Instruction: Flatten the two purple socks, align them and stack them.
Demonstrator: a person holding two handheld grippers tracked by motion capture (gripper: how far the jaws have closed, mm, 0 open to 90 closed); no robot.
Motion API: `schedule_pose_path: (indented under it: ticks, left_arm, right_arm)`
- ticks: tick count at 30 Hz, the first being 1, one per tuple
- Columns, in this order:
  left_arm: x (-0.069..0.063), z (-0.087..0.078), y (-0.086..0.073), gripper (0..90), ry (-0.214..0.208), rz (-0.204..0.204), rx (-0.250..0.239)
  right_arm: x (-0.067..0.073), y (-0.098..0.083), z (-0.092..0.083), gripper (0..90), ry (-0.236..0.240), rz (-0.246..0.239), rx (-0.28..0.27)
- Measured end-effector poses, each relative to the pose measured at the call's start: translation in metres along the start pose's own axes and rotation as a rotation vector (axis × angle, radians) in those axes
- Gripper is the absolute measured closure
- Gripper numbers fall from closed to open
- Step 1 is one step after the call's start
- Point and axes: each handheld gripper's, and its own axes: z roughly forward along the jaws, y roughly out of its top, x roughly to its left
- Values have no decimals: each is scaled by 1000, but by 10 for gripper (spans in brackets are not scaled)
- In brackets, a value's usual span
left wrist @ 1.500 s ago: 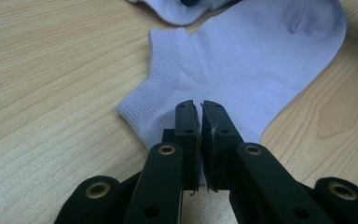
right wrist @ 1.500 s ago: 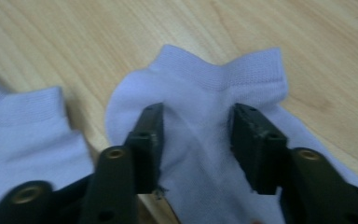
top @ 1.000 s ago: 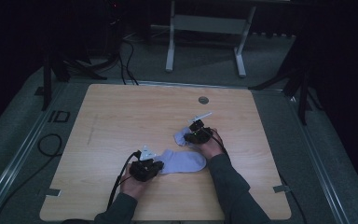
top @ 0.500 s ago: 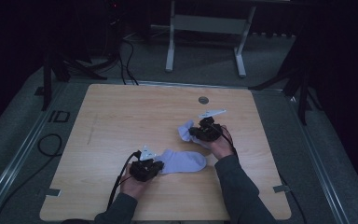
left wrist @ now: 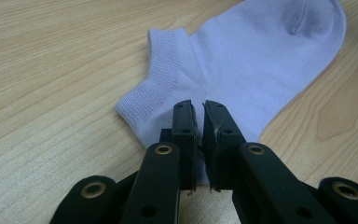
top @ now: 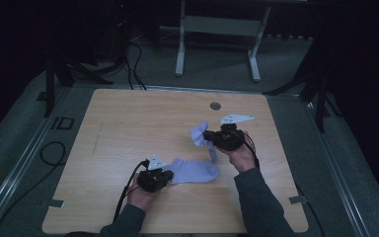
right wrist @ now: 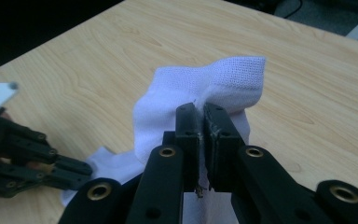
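Dim overhead scene, brighter close views.
High view: table (top: 128,128) moderately lit, surroundings near black, image soft and grainy. Both gripper views: even light, faint shadows, wood grain sharp nearby, far edges slightly blurred.

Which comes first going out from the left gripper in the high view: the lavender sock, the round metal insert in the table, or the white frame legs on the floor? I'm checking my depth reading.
1. Lavender sock, at the left gripper.
2. Round metal insert, far table edge.
3. White frame legs, floor beyond the table.
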Motion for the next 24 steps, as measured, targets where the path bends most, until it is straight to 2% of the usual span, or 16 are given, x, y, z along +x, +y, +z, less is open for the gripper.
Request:
schedule_pose_path:
  ticks: [3, 4, 10, 16, 18, 20, 22, 24]
  left_arm:
    - [0, 0, 0, 829, 0, -3, -3]
    - [0, 0, 0, 829, 1, -3, -4]
    - [0, 0, 0, 829, 2, -2, -4]
    - [0, 0, 0, 829, 1, -4, -5]
    - [0, 0, 0, 829, 1, -4, -4]
    - [0, 0, 0, 828, 2, -2, -4]
    - [-1, 0, 0, 828, 2, -4, -6]
    - [0, 0, 0, 828, 3, 0, -5]
  right_arm:
    - [4, 0, -6, 847, 4, -5, -11]
    - [9, 0, -13, 846, 13, -7, -26]
    - [21, -5, -24, 846, 12, -35, -32]
    - [24, -3, -37, 844, 14, -36, -56]
    - [27, -4, -45, 843, -1, -57, -54]
    - [29, -5, -47, 843, -9, -63, -50]
    - [32, -9, -49, 843, -37, -85, -28]
    - [33, -11, -48, 843, -40, -89, -22]
